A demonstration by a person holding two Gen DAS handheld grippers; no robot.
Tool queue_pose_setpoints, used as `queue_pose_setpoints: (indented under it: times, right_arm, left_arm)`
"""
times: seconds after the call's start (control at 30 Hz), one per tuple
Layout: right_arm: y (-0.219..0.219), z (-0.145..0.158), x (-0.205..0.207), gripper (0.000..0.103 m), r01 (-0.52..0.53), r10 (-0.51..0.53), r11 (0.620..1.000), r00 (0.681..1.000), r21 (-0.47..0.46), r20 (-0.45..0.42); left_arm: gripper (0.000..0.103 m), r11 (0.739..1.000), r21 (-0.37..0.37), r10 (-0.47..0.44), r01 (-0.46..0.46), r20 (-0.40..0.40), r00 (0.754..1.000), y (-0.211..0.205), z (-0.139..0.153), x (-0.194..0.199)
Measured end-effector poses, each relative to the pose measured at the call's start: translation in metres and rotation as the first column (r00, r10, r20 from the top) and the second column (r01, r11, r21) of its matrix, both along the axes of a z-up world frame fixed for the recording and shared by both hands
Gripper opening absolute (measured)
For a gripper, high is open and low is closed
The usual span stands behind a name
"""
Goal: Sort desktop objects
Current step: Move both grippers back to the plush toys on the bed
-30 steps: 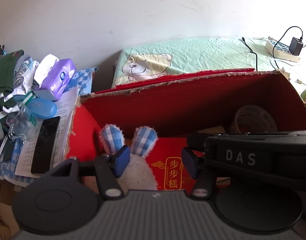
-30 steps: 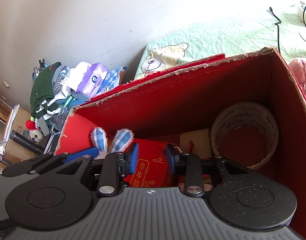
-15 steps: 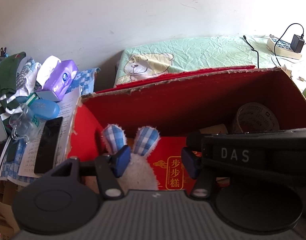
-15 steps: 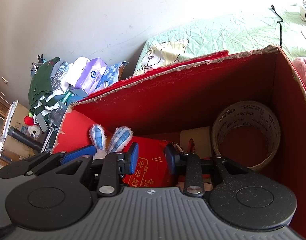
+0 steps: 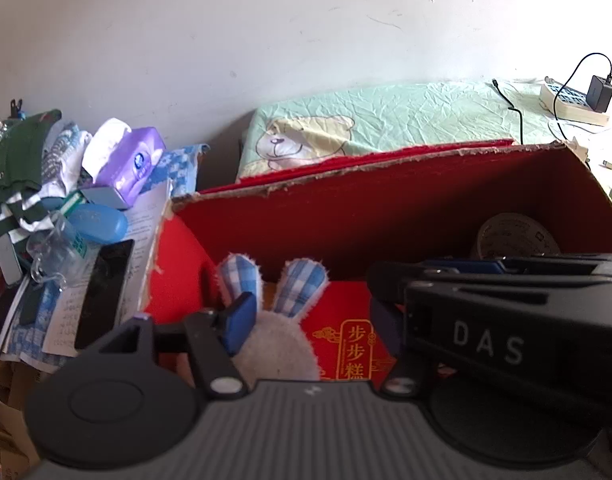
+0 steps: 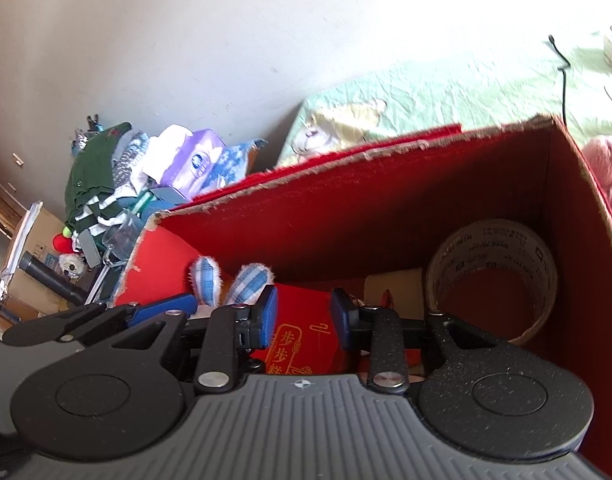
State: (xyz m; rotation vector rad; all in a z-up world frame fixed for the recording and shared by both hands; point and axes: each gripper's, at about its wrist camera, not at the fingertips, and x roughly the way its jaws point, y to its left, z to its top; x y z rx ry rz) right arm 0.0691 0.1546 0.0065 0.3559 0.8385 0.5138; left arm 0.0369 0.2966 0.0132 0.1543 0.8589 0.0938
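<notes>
A red cardboard box (image 5: 385, 200) (image 6: 385, 184) stands open before both grippers. Inside lie a plush rabbit with blue checked ears (image 5: 278, 332) (image 6: 226, 280), a red packet with gold characters (image 5: 345, 320) (image 6: 302, 324) and a roll of brown tape (image 6: 493, 276) (image 5: 513, 236). My left gripper (image 5: 309, 324) is open above the box's near edge, with the rabbit between its fingers but not clamped. My right gripper (image 6: 304, 316) is open and empty over the red packet, close beside the left one.
Left of the box lies a pile: a purple tissue pack (image 5: 130, 160), a blue case (image 5: 98, 224), a black phone (image 5: 106, 292), papers and green clothes (image 5: 14, 160). Behind is a green bear-print cloth (image 5: 385, 120) with a power strip (image 5: 573, 100). A pink plush (image 6: 605, 168) lies right.
Both grippers have drifted slightly, so the view has shifted a little. The jaws stay open and the things in the box have not moved.
</notes>
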Motion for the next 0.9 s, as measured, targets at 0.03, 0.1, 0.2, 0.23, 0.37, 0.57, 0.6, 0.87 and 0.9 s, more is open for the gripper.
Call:
queue_pose_setpoints:
  times: [0.03,0.1,0.2,0.23,0.37,0.57,0.6,0.87,0.9]
  right_arm:
    - [0.0,0.001,-0.002,0.036,-0.005,0.005,1.0,1.0,0.001,0.023]
    - [-0.002,0.003,-0.005,0.036,-0.006,0.004,1.0,0.998,0.023,0.057]
    - [-0.009,0.006,-0.01,0.036,-0.028,0.02,0.996,0.996,0.089,0.085]
    - [-0.015,0.007,-0.013,0.036,-0.031,0.021,0.993,0.996,0.113,0.087]
    - [-0.057,0.019,-0.033,0.036,-0.037,0.009,0.967,0.994,0.253,0.11]
    - [-0.149,0.042,-0.059,0.036,0.016,-0.08,0.947,0.979,0.321,0.186]
    - [-0.167,0.043,-0.061,0.036,0.04,-0.105,0.942,0.978,0.332,0.181]
    - [-0.321,0.032,-0.083,0.042,0.3,-0.36,0.897,0.922,0.325,0.144]
    - [-0.338,0.029,-0.086,0.042,0.33,-0.388,0.886,0.912,0.325,0.132]
  left_arm:
    - [0.071,1.0,0.0,0.0,0.0,0.024,1.0,0.001,0.002,-0.003]
    - [0.074,1.0,-0.001,-0.006,0.007,0.069,0.998,0.001,0.005,-0.009]
    - [0.071,0.999,0.015,0.035,-0.036,0.091,0.995,-0.005,0.015,-0.02]
    - [0.071,0.999,0.003,0.045,-0.046,0.107,0.993,-0.008,0.021,-0.027]
    - [0.073,0.996,-0.063,0.073,-0.062,0.183,0.98,-0.035,0.048,-0.057]
    - [0.076,0.989,-0.104,-0.074,0.102,0.245,0.967,-0.129,0.071,-0.074]
    - [0.077,0.983,-0.103,-0.12,0.149,0.246,0.962,-0.15,0.071,-0.073]
    - [0.078,0.897,-0.231,-0.356,0.376,0.123,0.926,-0.286,0.035,-0.044]
    - [0.078,0.891,-0.24,-0.371,0.385,0.104,0.923,-0.302,0.029,-0.04]
